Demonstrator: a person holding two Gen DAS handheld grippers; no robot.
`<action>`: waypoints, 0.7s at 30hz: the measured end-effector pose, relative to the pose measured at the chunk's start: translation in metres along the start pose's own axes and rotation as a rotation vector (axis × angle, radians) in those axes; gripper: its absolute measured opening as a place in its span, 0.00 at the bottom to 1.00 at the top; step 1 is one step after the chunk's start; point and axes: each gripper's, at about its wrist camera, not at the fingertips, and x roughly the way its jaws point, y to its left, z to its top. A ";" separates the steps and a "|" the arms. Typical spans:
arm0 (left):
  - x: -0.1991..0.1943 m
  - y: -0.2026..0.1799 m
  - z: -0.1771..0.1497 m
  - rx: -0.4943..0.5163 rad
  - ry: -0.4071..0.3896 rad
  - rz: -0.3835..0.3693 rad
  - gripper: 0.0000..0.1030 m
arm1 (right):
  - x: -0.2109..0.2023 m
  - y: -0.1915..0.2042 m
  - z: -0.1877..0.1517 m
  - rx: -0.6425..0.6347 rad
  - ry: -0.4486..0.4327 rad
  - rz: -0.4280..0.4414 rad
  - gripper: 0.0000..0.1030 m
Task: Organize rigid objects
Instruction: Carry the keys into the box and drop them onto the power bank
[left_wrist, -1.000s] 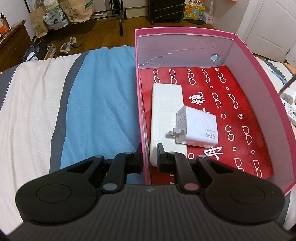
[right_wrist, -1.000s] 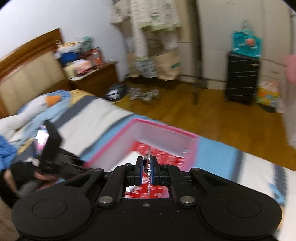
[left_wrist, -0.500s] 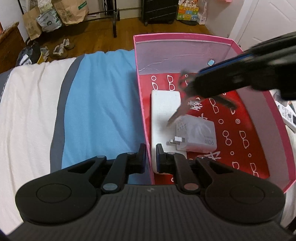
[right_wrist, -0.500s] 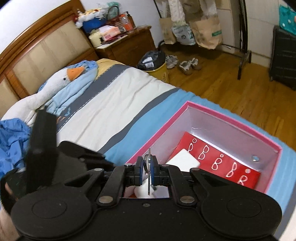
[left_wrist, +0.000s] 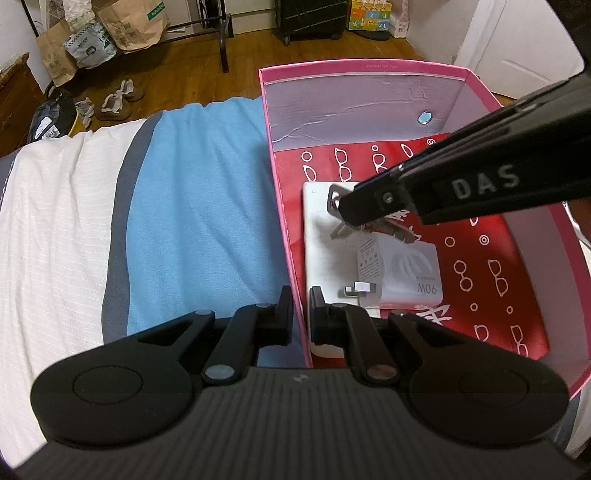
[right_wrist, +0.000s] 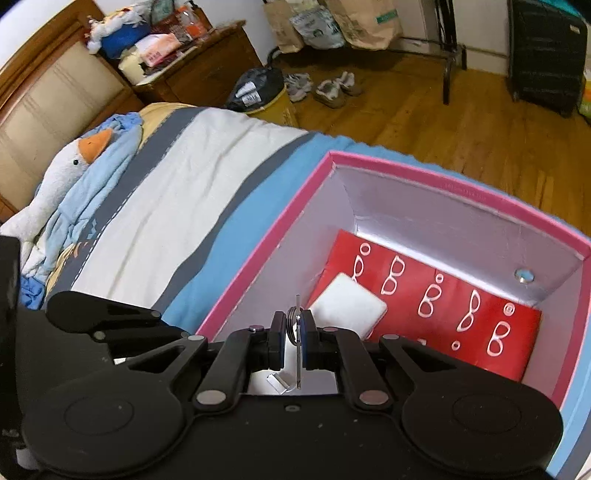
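A pink box (left_wrist: 284, 229) sits on the bed, lined with red paper printed with glasses. Inside lie a flat white power bank (left_wrist: 325, 240) and a white 90W charger (left_wrist: 402, 277) on top of it. My left gripper (left_wrist: 300, 308) is shut on the box's left wall near its front corner. My right gripper (right_wrist: 293, 328) is shut on a bunch of metal keys (right_wrist: 297, 354) and hangs over the box. In the left wrist view the right gripper (left_wrist: 354, 206) holds the keys (left_wrist: 343, 229) just above the power bank.
The bed cover (left_wrist: 184, 221) has blue, grey and white stripes. A goose plush (right_wrist: 55, 177) lies by the headboard. A nightstand (right_wrist: 199, 66), shoes (right_wrist: 328, 88), paper bags and a black suitcase (right_wrist: 546, 51) stand on the wooden floor beyond.
My right gripper has swung in over the box with the keys and dropped lower, toward the power bank. My left gripper has kept its hold on the box wall.
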 end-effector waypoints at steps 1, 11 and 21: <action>0.000 -0.001 -0.001 0.003 -0.002 0.004 0.08 | 0.001 -0.001 0.000 0.009 0.003 0.003 0.11; -0.002 -0.004 -0.002 0.005 -0.008 0.011 0.08 | -0.031 -0.012 0.003 0.052 -0.072 0.000 0.18; -0.002 -0.004 -0.003 0.013 -0.009 0.014 0.09 | -0.084 -0.023 -0.025 0.044 -0.175 -0.035 0.22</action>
